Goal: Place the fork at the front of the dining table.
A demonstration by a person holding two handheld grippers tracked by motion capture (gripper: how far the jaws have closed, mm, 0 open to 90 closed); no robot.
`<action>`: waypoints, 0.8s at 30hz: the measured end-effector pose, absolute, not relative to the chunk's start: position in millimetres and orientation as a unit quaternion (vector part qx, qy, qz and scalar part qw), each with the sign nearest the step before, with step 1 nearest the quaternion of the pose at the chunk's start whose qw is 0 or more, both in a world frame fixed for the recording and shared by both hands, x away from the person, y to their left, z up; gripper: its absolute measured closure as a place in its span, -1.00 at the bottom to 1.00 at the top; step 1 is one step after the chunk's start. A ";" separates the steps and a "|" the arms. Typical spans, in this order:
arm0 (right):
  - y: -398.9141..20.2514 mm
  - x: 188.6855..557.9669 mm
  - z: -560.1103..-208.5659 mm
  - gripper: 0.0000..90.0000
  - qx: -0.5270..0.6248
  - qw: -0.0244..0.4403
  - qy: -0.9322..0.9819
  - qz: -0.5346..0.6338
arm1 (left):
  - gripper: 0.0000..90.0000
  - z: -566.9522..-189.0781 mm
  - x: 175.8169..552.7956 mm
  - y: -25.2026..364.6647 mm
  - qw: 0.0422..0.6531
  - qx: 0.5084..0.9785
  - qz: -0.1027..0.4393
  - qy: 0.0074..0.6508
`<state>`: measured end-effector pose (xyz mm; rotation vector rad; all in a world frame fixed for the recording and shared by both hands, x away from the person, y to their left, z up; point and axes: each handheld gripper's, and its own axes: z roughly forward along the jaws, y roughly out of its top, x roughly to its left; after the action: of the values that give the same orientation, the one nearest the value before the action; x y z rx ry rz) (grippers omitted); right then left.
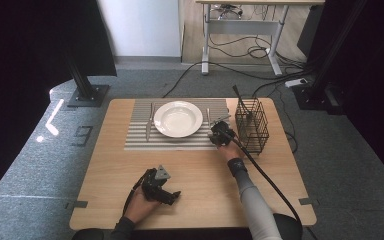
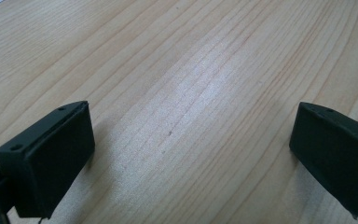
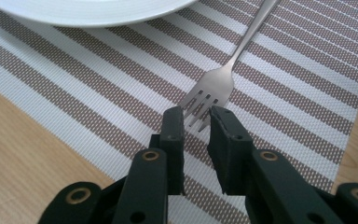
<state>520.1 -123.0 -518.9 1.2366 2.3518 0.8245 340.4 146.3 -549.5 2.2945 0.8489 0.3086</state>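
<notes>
A silver fork [image 3: 223,79] lies on the striped placemat [image 3: 98,79] just right of the white plate [image 3: 88,9], its tines toward me. My right gripper [image 3: 196,123] is shut on the fork's tines, which sit between the two black pads low over the mat. From above, that gripper [image 1: 219,134] is at the mat's right edge beside the plate [image 1: 178,119]. My left gripper [image 1: 174,197] rests near the table's front edge. Its jaws [image 2: 191,140] stand wide open over bare wood with nothing between them.
A knife [image 1: 149,125] lies on the placemat [image 1: 140,140] left of the plate. A black wire basket [image 1: 252,125] stands at the right of the table, close behind my right gripper, with a dark utensil handle [image 1: 237,95] sticking out of it.
</notes>
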 end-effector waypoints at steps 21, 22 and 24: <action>-120.9 499.3 -490.1 -0.68 0.428 0.177 0.828 0.314 | -1.00 -549.5 340.3 146.3 0.332 0.878 0.118 0.325; -121.1 496.9 -488.0 -0.70 0.425 0.177 0.830 0.316 | -1.00 -549.5 340.3 146.3 0.332 0.878 0.118 0.325; -121.3 494.2 -485.8 -0.70 0.422 0.176 0.830 0.318 | -1.00 -549.6 340.3 146.3 0.332 0.877 0.118 0.325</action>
<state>494.2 -121.3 -485.8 1.1964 2.3513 0.9009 340.3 146.3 -549.6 2.2924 0.8498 0.3092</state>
